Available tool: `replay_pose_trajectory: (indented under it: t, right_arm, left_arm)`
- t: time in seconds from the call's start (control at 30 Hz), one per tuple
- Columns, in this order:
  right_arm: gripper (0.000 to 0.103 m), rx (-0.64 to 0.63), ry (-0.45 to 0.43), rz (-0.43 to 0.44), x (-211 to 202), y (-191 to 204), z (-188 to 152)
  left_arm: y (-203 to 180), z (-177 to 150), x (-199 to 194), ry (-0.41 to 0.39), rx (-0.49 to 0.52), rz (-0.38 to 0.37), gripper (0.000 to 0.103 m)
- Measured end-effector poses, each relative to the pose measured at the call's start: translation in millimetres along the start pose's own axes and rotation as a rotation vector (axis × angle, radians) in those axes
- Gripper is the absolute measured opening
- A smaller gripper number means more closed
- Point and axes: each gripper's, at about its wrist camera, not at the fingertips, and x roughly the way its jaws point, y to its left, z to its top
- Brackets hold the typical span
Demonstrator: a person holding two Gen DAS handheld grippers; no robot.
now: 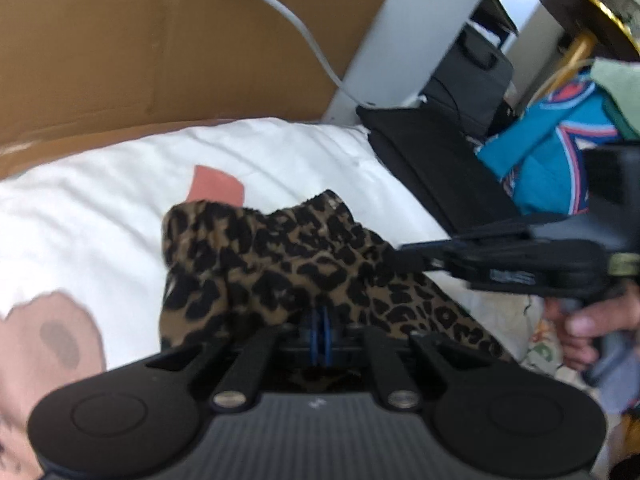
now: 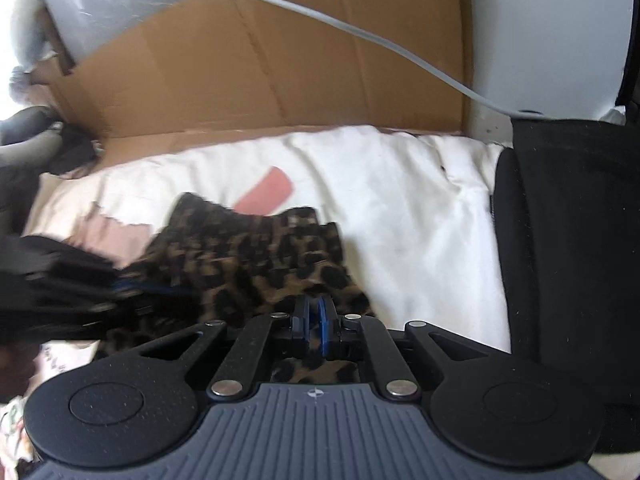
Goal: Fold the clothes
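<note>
Two black hand-held grippers work on one garment. Nearest, the left gripper (image 1: 322, 320) has its blue-padded fingers pressed together on a fold of the brown-and-black leopard-print cloth garment (image 1: 272, 264), which bunches up just ahead of the pads. The right gripper (image 2: 314, 320) does the same from the other side: its two blue pads are closed with the leopard fabric pinched between them, more of the cloth showing beneath the linkage. In the left wrist view that right gripper (image 1: 412, 258) comes in from the right, its tip at the garment's edge, and a hand (image 1: 592, 320) wraps its trigger grip. In the right wrist view the left tool enters from the left as a dark smear, too blurred for its fingers to be made out there.

The single garment lies crumpled on a white quilt with pink patches (image 1: 100, 208), partly lifted between the two tools, and one salmon-pink patch (image 1: 218, 188) shows just behind it.

To the right of the quilt sits one black padded seat or cushion (image 2: 568, 240), touching the bedding's edge. Beyond it in the left wrist view is a heap with one teal garment bearing red and white trim (image 1: 552, 152).

Farthest back, one flattened brown cardboard sheet (image 2: 280, 68) stands along the quilt's far edge, and one grey cable (image 2: 360, 36) runs diagonally across it.
</note>
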Motion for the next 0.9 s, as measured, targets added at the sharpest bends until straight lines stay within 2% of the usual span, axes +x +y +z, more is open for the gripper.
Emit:
replay_pose_trajectory:
  t: [0.13,0.23,0.33,0.47,0.6,0.67,0.77,0.83,0.9]
  right_arm:
    - [0.03,0.018,-0.007,0.067,-21,12,-17]
    - [0.034,-0.003,0.029,0.118,-26,28,-35]
    - [0.034,-0.043,0.078,0.119,-19,38,-50]
    - [0.036,-0.05,0.1,0.027,-10,28,-60]
    - [0.035,-0.016,0.09,-0.035,-16,4,-63]
    - [0.035,-0.007,0.087,-0.047,-19,-5,-64]
    - [0.036,-0.014,0.087,-0.114,-24,-7,-67]
    - [0.036,0.025,0.079,-0.112,-31,-9,-67]
    - [0.036,0.037,0.066,-0.093,-39,-6,-67]
  left_arm:
    - [9,6,21,0.027,-0.044,0.002,0.003]
    - [8,4,25,0.027,-0.057,0.016,0.003]
    - [7,4,18,0.022,-0.075,0.018,0.002]
    - [3,-1,-4,0.011,-0.083,0.011,0.003]
    - [-8,-20,-30,0.019,-0.057,-0.02,0.003]
    - [-14,-32,-38,0.04,-0.057,-0.049,0.003]
    - [-26,-54,-45,0.078,-0.038,-0.084,0.003]
    - [-31,-65,-43,0.106,-0.029,-0.086,0.003]
    - [-34,-74,-38,0.128,-0.012,-0.055,0.003]
